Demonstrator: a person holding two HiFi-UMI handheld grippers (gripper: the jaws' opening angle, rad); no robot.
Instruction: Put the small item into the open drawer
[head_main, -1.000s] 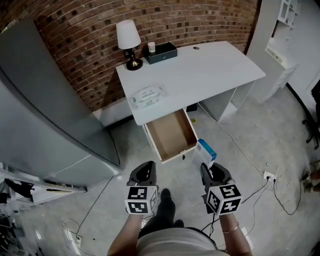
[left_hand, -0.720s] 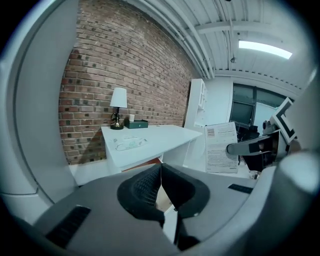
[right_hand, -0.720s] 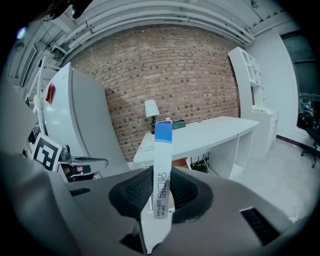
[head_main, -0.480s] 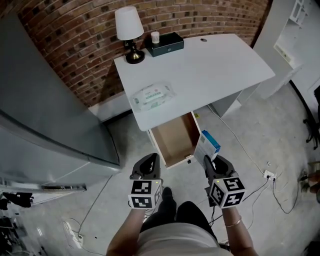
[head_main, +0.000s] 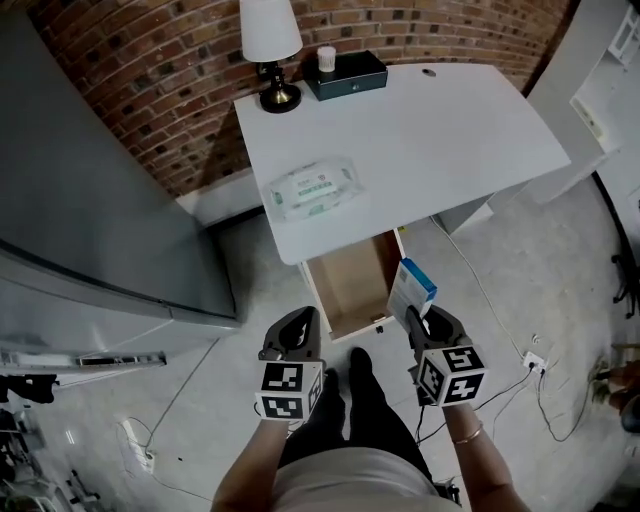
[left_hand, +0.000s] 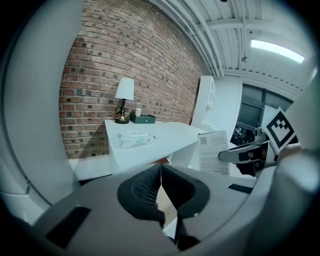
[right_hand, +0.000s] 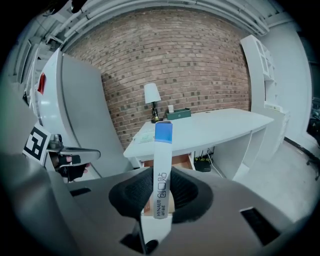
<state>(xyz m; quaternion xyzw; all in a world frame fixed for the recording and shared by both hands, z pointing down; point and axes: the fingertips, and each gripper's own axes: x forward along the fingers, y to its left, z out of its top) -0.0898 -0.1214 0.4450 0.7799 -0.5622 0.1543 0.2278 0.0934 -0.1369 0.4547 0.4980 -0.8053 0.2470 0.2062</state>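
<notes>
A flat white box (head_main: 411, 288) with a blue end stands upright, clamped between the jaws of the right gripper (head_main: 424, 325), just beside the right edge of the pulled-out, brown-lined drawer (head_main: 350, 285).

**Surface finishes, as I read them from the feeds**
I see the desk top (head_main: 450, 130) as smooth matt white, the drawer (head_main: 350, 282) lined in bare brown wood, and the wall (head_main: 150, 80) in rough brick. The small box (head_main: 411, 288) is printed card, the wipes pack (head_main: 312, 187) glossy plastic film. The pads (right_hand: 131, 192) of the right gripper (right_hand: 160, 187) are black and ribbed.
</notes>
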